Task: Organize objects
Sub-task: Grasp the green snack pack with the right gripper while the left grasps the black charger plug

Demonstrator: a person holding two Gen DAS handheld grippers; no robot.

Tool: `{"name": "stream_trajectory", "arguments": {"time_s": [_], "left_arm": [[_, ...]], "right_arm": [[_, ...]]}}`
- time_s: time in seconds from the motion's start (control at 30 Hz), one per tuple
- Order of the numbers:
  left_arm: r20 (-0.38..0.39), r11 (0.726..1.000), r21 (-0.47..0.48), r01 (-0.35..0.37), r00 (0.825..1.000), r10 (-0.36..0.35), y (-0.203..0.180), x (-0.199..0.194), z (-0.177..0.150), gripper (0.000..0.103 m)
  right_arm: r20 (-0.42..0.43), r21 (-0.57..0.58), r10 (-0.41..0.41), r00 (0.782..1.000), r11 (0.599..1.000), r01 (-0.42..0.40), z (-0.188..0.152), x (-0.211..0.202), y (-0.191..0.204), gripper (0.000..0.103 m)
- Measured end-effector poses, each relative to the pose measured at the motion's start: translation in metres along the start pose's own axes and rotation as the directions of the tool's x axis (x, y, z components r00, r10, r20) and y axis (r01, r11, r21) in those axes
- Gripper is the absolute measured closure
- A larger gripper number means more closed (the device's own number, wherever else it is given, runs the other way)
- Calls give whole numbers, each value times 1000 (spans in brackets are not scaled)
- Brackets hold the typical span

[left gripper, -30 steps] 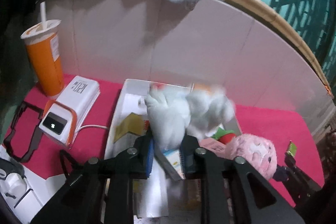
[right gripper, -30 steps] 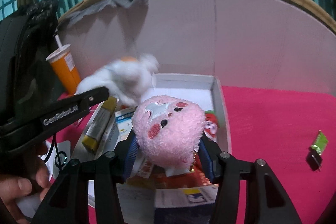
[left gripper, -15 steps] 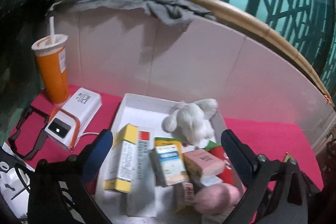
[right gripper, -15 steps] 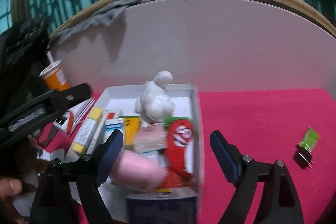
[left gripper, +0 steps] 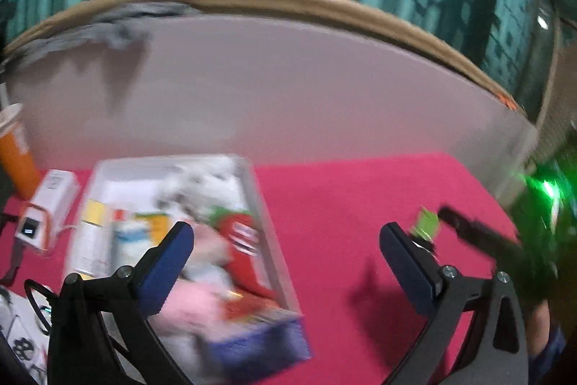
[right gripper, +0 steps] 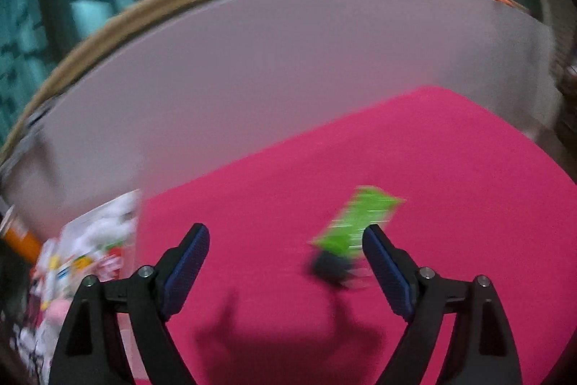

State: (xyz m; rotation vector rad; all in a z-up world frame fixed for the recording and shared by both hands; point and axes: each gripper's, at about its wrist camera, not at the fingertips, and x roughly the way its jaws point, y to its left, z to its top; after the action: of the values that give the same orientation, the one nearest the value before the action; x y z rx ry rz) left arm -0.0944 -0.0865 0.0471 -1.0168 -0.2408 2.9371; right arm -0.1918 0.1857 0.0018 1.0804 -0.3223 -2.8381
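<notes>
The green packet (right gripper: 355,222) is a small, bright green flat rectangle with faint pale print, too blurred to read. It lies tilted on the pink bench (right gripper: 414,150), right of centre in the right wrist view, with a small black lump (right gripper: 330,267) at its lower end; whether the two are joined cannot be told. In the left wrist view the same green packet (left gripper: 427,224) shows at the right of the frame, just above the right-hand finger of the left tool (left gripper: 285,253).

The right tool (right gripper: 285,262) stands wide, nothing between its two blue-padded fingers (right gripper: 187,266). The packet sits near the inner edge of its right-hand finger, the black lump between the fingers low in the frame. The left tool is likewise spread wide and holds nothing; bare pink bench lies between its fingers.

One white tray (left gripper: 259,204) fills the lower left of the left wrist view. Inside it, through heavy blur, can be counted one white plush toy (left gripper: 212,181) at the far end, one pink plush toy (left gripper: 191,303) at the near end, one red packet (left gripper: 241,240), and at least three upright boxes, one with a yellow end (left gripper: 95,210). A blue-sided box (left gripper: 259,343) lies at the tray's near edge. In the right wrist view the tray (right gripper: 133,204) shows at the lower left edge.

Left of the tray stand one white device with an orange band (left gripper: 47,211) and one orange cup (left gripper: 16,154), at the left edge. A pale backboard (left gripper: 288,89) curves behind the bench, one grey cloth (left gripper: 108,27) draped over its top at the upper left.
</notes>
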Motion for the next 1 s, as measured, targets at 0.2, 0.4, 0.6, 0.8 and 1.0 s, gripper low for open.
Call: {"name": "stream_trajectory", "arguments": {"time_s": [0.2,0.4,0.6,0.8,1.0], "left_arm": [[-119,995,91,33,993,-22,-71,37,-35,0],[-185,999,37,-19,982,26,-73,66,-55,0],[-195,997,-15,-70,979,66,-57,74,-58,0],[-227,999,-21,-31,974,25,-70,82,-58,0],[-277,999,-39,15,961,-25,-106,109,-57,0]], "right_arm": [[-171,154,-121,978,977,148,9,54,-67,11],[-273,101,-177,946,972,211,9,99,-37,11],[-253,-45,-334,908,941,334,4,122,8,34],[-200,-30,-198,960,980,196,8,96,0,59],[-56,156,-106,993,981,114,8,29,-73,58]]}}
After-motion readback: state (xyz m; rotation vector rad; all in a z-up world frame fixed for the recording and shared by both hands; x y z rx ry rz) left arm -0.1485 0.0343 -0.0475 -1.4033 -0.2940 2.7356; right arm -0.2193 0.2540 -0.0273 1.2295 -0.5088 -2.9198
